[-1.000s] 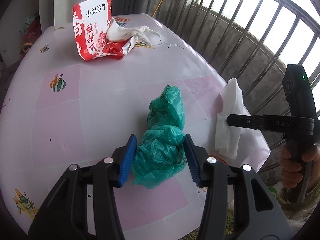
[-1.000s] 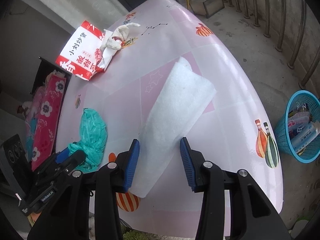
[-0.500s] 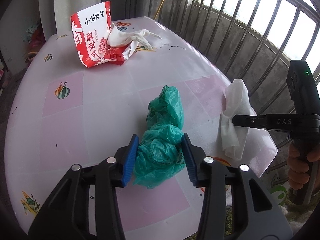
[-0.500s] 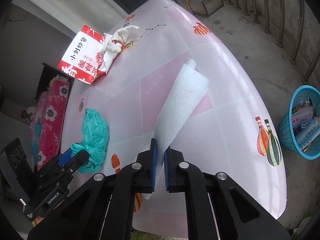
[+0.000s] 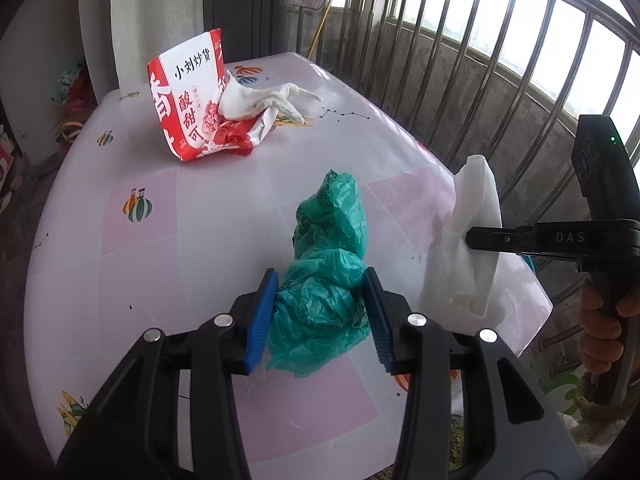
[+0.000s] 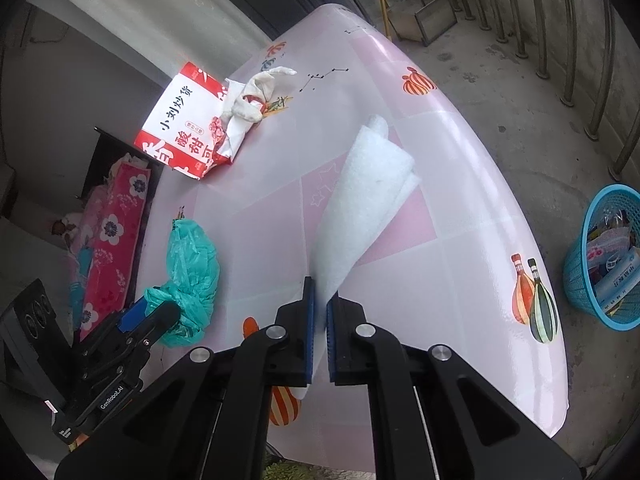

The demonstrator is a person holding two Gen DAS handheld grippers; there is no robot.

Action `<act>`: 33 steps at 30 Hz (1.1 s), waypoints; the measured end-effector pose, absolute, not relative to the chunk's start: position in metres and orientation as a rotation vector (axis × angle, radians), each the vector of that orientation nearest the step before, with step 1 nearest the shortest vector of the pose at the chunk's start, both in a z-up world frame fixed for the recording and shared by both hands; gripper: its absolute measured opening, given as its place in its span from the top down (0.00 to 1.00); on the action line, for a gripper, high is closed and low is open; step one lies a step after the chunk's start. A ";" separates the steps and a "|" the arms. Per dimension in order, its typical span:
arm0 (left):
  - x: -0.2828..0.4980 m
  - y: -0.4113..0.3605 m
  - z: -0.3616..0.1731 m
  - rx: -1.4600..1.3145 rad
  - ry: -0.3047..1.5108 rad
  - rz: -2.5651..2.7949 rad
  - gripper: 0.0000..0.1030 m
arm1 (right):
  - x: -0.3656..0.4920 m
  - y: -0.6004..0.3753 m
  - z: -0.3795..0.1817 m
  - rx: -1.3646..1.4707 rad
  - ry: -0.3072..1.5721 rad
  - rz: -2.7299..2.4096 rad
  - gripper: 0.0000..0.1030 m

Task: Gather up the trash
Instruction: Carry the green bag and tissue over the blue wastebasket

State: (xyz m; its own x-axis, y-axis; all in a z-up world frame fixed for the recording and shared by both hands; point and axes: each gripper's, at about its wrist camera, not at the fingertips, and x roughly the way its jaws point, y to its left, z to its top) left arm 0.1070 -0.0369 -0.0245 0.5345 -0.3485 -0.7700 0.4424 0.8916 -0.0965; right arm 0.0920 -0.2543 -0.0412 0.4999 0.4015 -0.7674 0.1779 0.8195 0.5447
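A crumpled green plastic bag (image 5: 326,268) lies on the pink and white table (image 5: 140,264). My left gripper (image 5: 320,314) has its blue pads pressed against both sides of the bag's near end. The bag also shows in the right wrist view (image 6: 192,276). My right gripper (image 6: 319,334) is shut on a white paper towel (image 6: 362,196) and holds it lifted off the table at the right edge; the towel also shows in the left wrist view (image 5: 468,240). A red and white snack packet (image 5: 192,100) with a crumpled white tissue (image 5: 260,100) sits at the far side.
A blue mesh basket (image 6: 604,268) with trash stands on the floor right of the table. A metal railing (image 5: 500,52) runs along the right side behind the table. Pink flowered cloth (image 6: 116,236) lies on the floor to the left.
My right gripper closed on the white paper towel and lifted it off the table. My left gripper's jaws narrowed onto the green bag.
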 end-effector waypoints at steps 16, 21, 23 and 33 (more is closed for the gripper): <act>0.096 -0.033 -0.004 0.141 0.809 -0.458 0.61 | 0.081 -0.259 -0.019 0.622 0.993 0.157 0.95; 0.093 -0.032 0.001 0.153 0.785 -0.457 0.61 | 0.077 -0.262 -0.013 0.624 0.970 0.152 0.95; 0.093 -0.033 0.004 0.159 0.774 -0.461 0.61 | 0.074 -0.265 -0.009 0.624 0.957 0.146 0.95; 0.099 -0.070 0.028 0.195 0.701 -0.571 0.61 | 0.047 -0.318 0.013 0.662 0.846 0.028 0.95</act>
